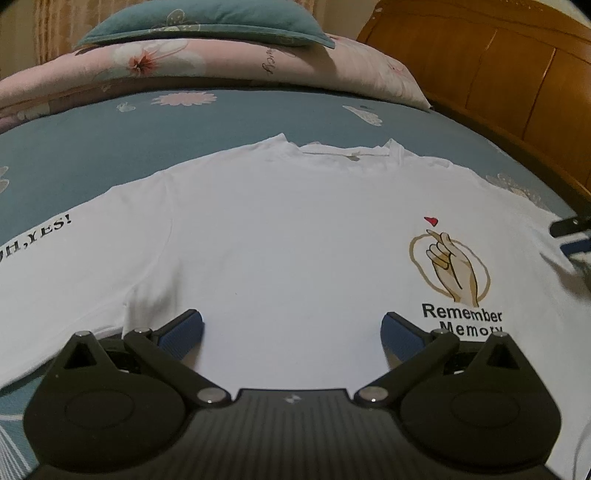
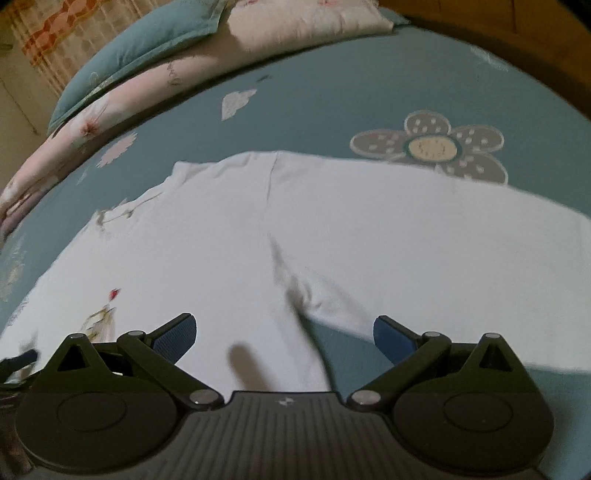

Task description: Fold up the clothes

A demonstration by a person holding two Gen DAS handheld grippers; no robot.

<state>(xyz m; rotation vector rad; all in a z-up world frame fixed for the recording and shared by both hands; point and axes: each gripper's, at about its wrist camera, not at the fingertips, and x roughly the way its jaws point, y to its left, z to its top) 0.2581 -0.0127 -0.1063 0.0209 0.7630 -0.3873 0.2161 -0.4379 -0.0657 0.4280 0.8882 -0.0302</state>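
Left wrist view is showing us the white T-shirt [image 1: 280, 236] lying spread out, front up, across the middle of the bed [image 1: 184, 122], collar pointing toward the pillows [image 1: 207, 22] at the headboard [image 1: 509, 66] end. We're hovering the left gripper [image 1: 291, 326] over the chest area with its fingers spread wide and nothing in them. The right gripper [image 2: 284, 332] is hanging over the armpit of the other sleeve, near the bed's side edge, fingers also wide apart and empty.

Fabric is looking thin, soft and floppy, so we're guessing it's going to sag and wrinkle the second we lift it; it's already bunching a bit at that armpit. We're thinking the best spots to pinch are a shoulder seam or a sleeve hem, edges rather than the flat middle.

Writing-wise, we're reading "Remember Memory" under a finger-heart drawing with a little red heart, plus "H,YES!" on one sleeve, the start cut off.
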